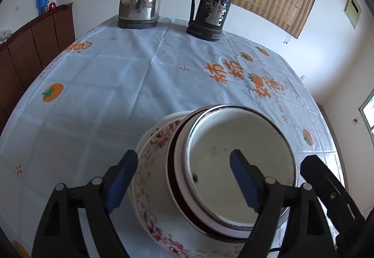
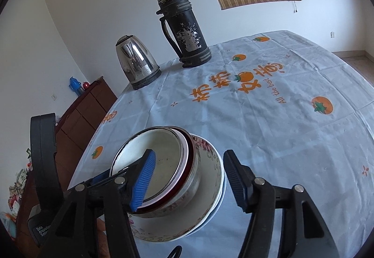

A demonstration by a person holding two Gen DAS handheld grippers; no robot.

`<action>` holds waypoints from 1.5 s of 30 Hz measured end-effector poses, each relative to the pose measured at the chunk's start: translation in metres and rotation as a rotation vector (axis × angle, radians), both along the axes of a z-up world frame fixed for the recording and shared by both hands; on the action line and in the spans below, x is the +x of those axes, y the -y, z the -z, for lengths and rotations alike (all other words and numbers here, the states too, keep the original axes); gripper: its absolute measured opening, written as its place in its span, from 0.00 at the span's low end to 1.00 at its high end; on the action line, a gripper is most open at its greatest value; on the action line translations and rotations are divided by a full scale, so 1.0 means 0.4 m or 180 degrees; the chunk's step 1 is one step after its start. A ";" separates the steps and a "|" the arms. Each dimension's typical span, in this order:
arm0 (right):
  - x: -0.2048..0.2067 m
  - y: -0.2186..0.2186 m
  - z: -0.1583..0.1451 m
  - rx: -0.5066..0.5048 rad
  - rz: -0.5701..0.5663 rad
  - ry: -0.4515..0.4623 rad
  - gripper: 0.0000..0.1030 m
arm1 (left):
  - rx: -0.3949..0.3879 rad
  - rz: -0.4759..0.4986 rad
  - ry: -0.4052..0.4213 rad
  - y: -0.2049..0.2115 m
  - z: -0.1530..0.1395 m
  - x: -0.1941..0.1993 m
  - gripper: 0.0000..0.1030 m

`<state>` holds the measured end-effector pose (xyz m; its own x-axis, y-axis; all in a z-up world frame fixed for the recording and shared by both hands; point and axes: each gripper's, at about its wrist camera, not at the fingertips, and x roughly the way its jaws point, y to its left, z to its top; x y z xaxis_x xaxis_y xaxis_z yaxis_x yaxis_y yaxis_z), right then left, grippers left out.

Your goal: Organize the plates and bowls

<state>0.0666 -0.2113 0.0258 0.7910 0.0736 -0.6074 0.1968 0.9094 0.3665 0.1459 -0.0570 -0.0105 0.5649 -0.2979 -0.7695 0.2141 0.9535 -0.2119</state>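
Note:
A stack of dishes stands on the tablecloth near the table's front edge. A white enamel bowl (image 1: 222, 136) (image 2: 168, 152) with a dark rim sits nested in a red-rimmed bowl (image 2: 190, 159), on a floral plate (image 1: 149, 187) (image 2: 210, 178) that has another white plate under it. My left gripper (image 1: 184, 178) is open. Its left finger is just outside the plate's left rim and its right finger hangs over the bowl's inside. My right gripper (image 2: 190, 179) is open too, with its left finger over the bowl and its right finger beyond the plate's right edge. Neither gripper's pads press on anything.
A steel kettle (image 1: 140, 0) (image 2: 138, 63) and a worn black thermos (image 1: 215, 0) (image 2: 184, 28) stand at the table's far edge. A brown cabinet (image 1: 35, 42) (image 2: 86, 110) lines the wall on the left. The cloth (image 1: 105, 94) shows orange persimmon prints.

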 end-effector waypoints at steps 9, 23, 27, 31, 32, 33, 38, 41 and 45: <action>-0.022 0.006 0.010 0.0022 0.0010 0.0053 0.69 | 0.0127 0.0063 0.0128 0.009 -0.010 -0.031 0.92; -0.048 0.002 0.003 -0.0088 0.0061 0.0131 0.69 | -0.0042 0.0077 0.0029 -0.002 0.003 -0.032 0.92; -0.060 0.000 -0.001 -0.0117 0.0077 0.0199 0.69 | -0.0029 0.0105 0.0094 -0.005 -0.006 -0.045 0.92; -0.066 -0.005 0.000 -0.0165 0.0083 0.0222 0.69 | -0.0040 0.0122 0.0165 -0.007 -0.012 -0.060 0.92; -0.068 -0.004 0.000 -0.0161 0.0087 0.0225 0.69 | -0.0078 0.0133 0.0154 -0.010 -0.012 -0.061 0.92; -0.071 -0.004 0.002 -0.0156 0.0093 0.0225 0.69 | -0.0112 0.0138 0.0143 -0.013 -0.012 -0.062 0.92; -0.089 -0.002 -0.003 -0.0122 0.0119 0.0301 0.69 | -0.0144 0.0152 0.0172 -0.015 -0.017 -0.072 0.92; -0.099 0.000 -0.007 -0.0107 0.0134 0.0331 0.69 | -0.0135 0.0174 0.0204 -0.014 -0.024 -0.080 0.92; -0.118 0.002 -0.017 -0.0102 0.0142 0.0442 0.69 | -0.0164 0.0208 0.0237 -0.011 -0.029 -0.092 0.92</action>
